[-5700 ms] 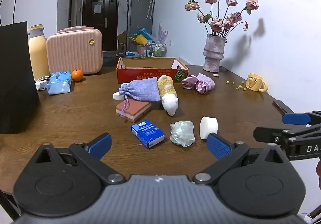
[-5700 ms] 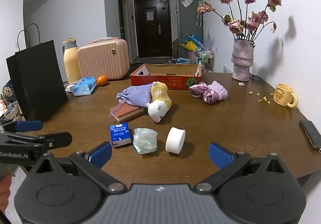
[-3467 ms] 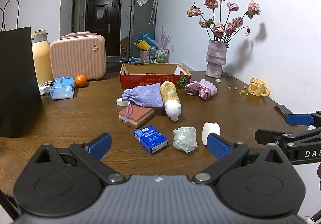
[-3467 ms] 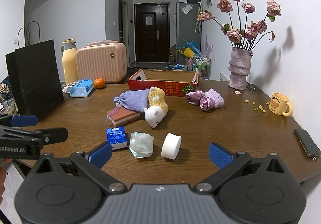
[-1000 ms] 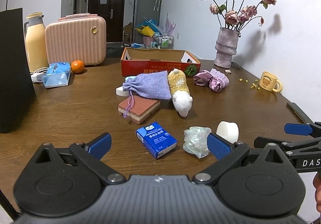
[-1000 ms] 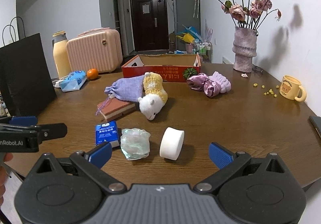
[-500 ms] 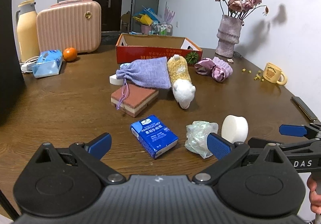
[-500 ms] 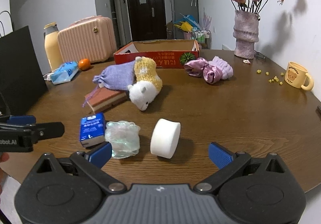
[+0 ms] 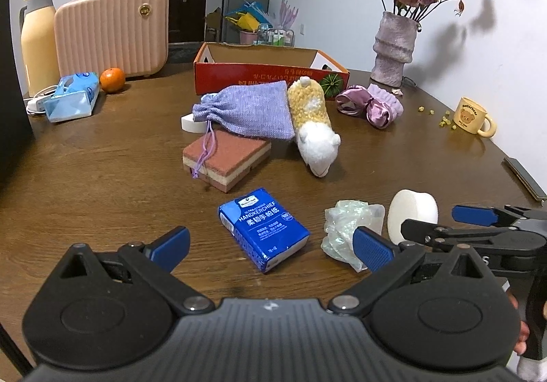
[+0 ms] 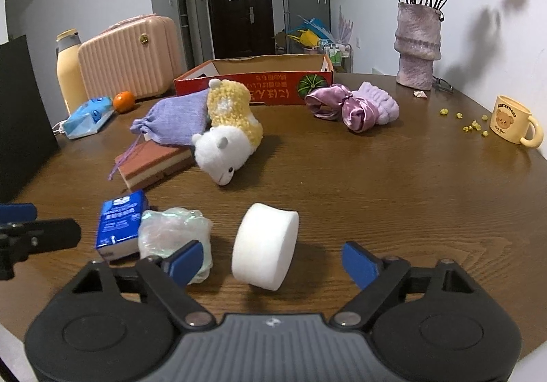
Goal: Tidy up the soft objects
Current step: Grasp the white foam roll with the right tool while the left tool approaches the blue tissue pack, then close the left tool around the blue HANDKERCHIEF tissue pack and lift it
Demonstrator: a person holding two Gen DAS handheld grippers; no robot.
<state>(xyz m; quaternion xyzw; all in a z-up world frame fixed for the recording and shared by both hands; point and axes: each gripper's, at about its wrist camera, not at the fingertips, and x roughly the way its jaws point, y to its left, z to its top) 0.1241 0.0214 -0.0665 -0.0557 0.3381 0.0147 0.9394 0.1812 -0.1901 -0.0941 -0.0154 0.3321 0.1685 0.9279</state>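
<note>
Right tongs (image 10: pixel 271 262) came closer, closing around white sponge (image 10: pixel 265 247)

Black tongs (image 10: pixel 273 262), blue ribbed pads (image 10: pixel 355 264), silver pivot screws.

The black bag (image 9: pixel 10 81) is cut off by the left edge in both views. The pouch (image 9: pixel 246 110) hides most of a white roll (image 9: pixel 190 123) behind it and part of the sponge (image 9: pixel 227 156). The left gripper's right finger (image 9: pixel 371 247) covers the near side of the crumpled plastic (image 9: pixel 345 224). The box (image 10: pixel 254 82) interior is hidden by its near wall. The print on the mug (image 10: pixel 512 123) is too small to read.
</note>
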